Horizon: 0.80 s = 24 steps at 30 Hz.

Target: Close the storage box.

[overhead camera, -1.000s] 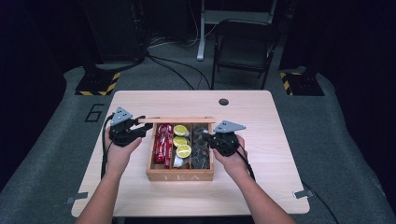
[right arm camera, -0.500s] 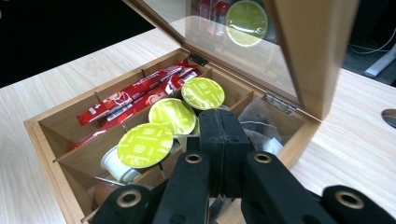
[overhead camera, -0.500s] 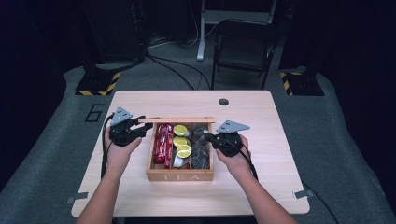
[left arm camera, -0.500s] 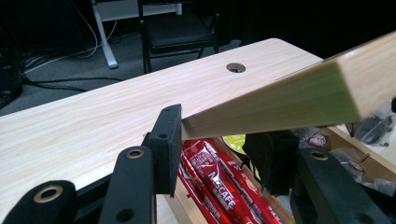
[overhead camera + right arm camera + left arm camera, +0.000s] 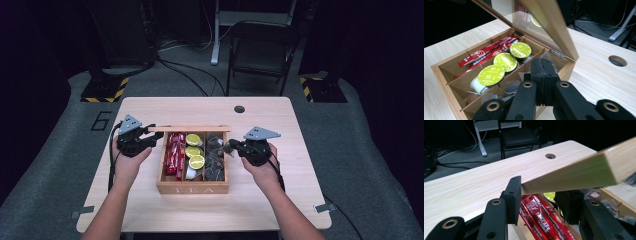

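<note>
a wooden tea box [image 5: 192, 187] with "tea" burnt into its front wall sits on the pale wood-grain table [image 5: 280, 210]. its lid [image 5: 189, 128], a wooden frame around a clear pane, stands raised over the box's back edge on small metal hinges. the left gripper [image 5: 150, 136], just left of the box, has its black jaws closed on the lid's end, the squared light-wood edge pinched between the pads [image 5: 514, 195]. the right gripper [image 5: 231, 146], at the box's right wall, has its jaws pressed flat together with nothing between them. inside the box, glossy red stick sachets [image 5: 173, 152] lie in the left compartment, round capsules with lime-green foil tops [image 5: 192, 151] in the middle one, and small dark crinkled packets [image 5: 215, 160] in the right one.
</note>
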{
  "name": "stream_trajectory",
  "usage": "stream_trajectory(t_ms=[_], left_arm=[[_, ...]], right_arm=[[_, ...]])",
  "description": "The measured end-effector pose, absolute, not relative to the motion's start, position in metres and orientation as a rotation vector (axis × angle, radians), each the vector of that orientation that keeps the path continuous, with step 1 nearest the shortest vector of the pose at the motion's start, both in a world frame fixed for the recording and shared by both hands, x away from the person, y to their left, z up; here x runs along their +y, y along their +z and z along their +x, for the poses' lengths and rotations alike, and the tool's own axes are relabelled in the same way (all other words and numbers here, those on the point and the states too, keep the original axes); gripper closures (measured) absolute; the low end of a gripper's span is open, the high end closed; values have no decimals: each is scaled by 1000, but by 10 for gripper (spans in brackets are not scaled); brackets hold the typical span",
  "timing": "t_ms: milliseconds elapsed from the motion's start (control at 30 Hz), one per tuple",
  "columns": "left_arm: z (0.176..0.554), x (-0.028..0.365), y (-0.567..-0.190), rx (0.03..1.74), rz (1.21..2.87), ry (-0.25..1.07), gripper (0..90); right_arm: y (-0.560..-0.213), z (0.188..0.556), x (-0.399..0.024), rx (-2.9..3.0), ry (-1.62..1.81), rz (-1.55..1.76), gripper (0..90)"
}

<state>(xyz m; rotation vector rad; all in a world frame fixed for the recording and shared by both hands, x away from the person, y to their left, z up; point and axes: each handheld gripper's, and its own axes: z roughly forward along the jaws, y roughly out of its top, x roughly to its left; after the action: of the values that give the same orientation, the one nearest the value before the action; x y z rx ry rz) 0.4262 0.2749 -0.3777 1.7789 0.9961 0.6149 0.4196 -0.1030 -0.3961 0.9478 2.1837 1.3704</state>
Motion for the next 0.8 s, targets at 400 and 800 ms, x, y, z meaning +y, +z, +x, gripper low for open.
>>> stream_trajectory(t_ms=[400,800], left_arm=[[426,275,-378,995,1778,615,569],[426,275,-378,996,1776,615,569]], right_arm=[[-389,423,-122,2139,1344,974,900],[-390,428,-142,2104,1305,1022,900]])
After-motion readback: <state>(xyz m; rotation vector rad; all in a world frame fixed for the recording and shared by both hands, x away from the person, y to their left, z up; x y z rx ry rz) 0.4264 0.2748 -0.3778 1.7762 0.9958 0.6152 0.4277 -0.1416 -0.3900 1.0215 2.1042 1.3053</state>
